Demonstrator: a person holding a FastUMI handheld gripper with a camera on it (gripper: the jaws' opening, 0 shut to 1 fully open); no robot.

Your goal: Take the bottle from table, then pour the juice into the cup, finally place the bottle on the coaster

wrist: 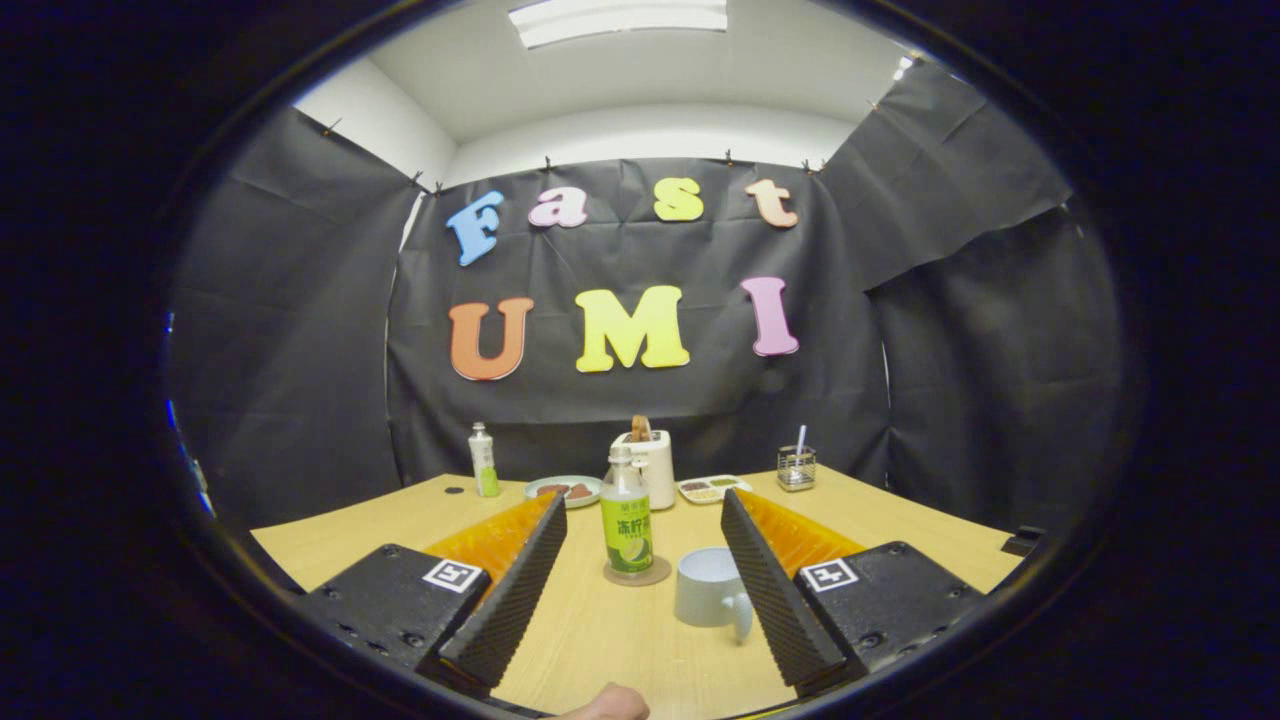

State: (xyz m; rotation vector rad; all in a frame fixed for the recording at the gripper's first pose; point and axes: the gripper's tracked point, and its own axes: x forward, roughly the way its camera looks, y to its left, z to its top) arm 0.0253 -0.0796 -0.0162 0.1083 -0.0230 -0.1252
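A clear juice bottle (627, 524) with a green label stands upright on a round coaster (637, 574) on the wooden table (620, 640). Just right of it sits a pale mug (710, 588), its handle turned toward me and close to my right finger. My gripper (645, 510) is open, its two fingers spread wide. The bottle stands between the fingertips, free of both, with clear gaps on each side. Nothing is held.
At the table's far side stand a second small bottle with a green label (484, 460), a plate with food (563, 490), a white toaster (650, 467), a compartment tray (712, 488) and a glass holder with a straw (796, 466). A fingertip (610, 704) shows at the near edge.
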